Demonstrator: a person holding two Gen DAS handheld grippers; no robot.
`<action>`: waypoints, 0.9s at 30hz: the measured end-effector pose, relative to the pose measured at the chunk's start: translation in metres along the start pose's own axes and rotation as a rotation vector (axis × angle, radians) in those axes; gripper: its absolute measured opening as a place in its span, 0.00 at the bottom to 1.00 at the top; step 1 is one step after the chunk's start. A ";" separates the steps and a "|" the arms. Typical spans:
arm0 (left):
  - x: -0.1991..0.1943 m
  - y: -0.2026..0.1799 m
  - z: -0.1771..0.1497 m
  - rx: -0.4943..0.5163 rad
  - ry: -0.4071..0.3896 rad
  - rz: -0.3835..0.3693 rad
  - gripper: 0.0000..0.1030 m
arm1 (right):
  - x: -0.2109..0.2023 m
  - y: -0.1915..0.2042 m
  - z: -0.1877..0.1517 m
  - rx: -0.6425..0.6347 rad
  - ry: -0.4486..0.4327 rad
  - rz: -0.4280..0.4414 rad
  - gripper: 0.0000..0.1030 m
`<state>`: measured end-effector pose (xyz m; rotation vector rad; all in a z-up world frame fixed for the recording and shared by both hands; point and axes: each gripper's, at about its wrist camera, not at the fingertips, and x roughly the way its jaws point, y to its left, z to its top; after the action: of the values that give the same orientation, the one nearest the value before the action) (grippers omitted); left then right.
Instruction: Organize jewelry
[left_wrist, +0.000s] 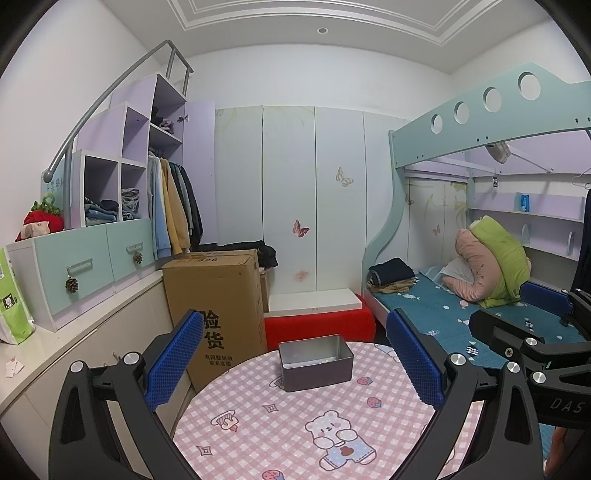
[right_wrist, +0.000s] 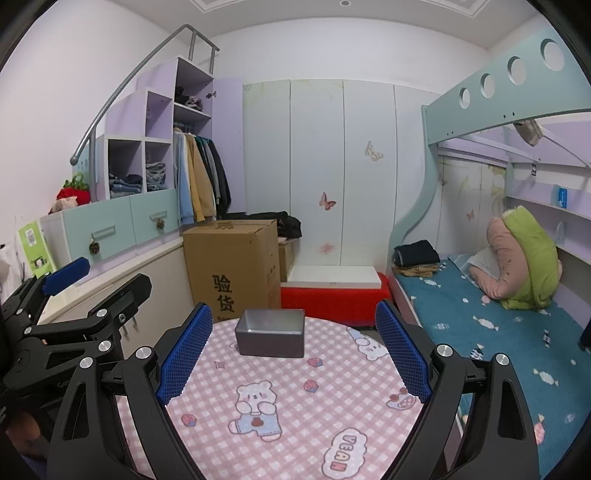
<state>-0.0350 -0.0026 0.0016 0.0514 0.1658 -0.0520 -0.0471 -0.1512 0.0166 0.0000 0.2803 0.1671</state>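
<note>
Jewelry could not be made out with certainty anywhere; only a small pale speck, too small to identify, was seen on the floor of the grey tin (left_wrist: 316, 363) near the far edge of the round tabletop (left_wrist: 280, 428). Little or nothing was judged sorted. Both the left tongs (left_wrist: 295, 363) and the right tongs (right_wrist: 293, 354) were held wide open, empty, above the tabletop.

It was a child's bedroom in a home. A bunk bed (left_wrist: 491, 306) with teal bedding filled the right of the frame, a wardrobe (left_wrist: 314, 199) with butterfly stickers stood at centre, and hanging clothes (left_wrist: 173, 210) with lilac shelves (left_wrist: 122, 162) occupied the left.
</note>
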 end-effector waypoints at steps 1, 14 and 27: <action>0.000 0.000 0.001 0.000 -0.001 0.000 0.93 | 0.000 0.000 0.001 0.000 0.000 0.000 0.84; 0.002 0.001 0.000 -0.001 0.001 -0.001 0.93 | 0.000 -0.001 0.002 0.001 0.000 0.000 0.85; 0.005 0.002 -0.002 0.000 0.001 -0.001 0.93 | 0.000 0.000 0.002 0.001 0.000 0.000 0.84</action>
<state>-0.0306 -0.0008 -0.0013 0.0517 0.1668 -0.0530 -0.0464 -0.1509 0.0189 0.0014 0.2804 0.1665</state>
